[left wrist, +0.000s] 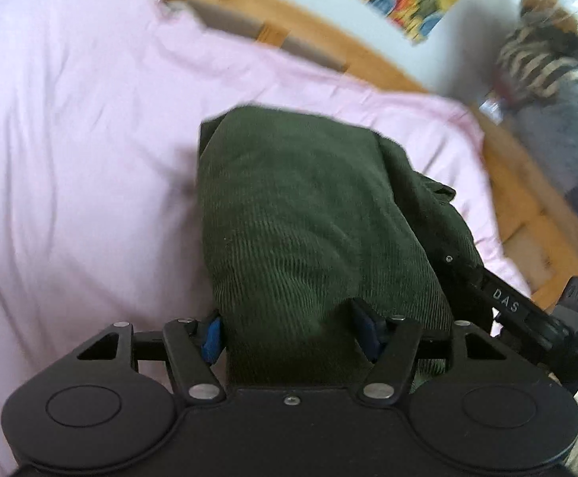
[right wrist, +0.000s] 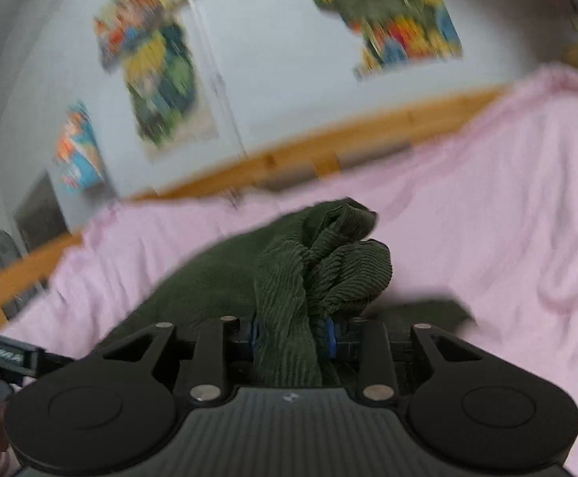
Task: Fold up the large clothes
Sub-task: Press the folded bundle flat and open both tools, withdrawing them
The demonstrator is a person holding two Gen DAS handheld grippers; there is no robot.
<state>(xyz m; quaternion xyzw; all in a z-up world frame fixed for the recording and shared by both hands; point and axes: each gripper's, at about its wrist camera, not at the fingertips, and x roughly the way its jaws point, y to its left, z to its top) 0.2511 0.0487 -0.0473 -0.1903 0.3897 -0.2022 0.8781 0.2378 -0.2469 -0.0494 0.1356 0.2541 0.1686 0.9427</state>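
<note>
Mid-fold on the pink bed (left wrist: 70,151): green garment (left wrist: 308,218) grasped near its edge by left gripper (left wrist: 289,334), bunched corner clamped in right gripper (right wrist: 292,336), both lifted; next, carrying the held edge across and laying it flat.

The big piece of clothing (left wrist: 312,214) is dark green with thin ribs, like corduroy. It lies on a pink bed, folded over into a thick, puffy bundle. Its near end is lifted a little and pinched in two spots. At one spot the cloth is wide and smooth. At the other spot it is scrunched into a wrinkly bunch (right wrist: 328,262) that sticks up.
</note>
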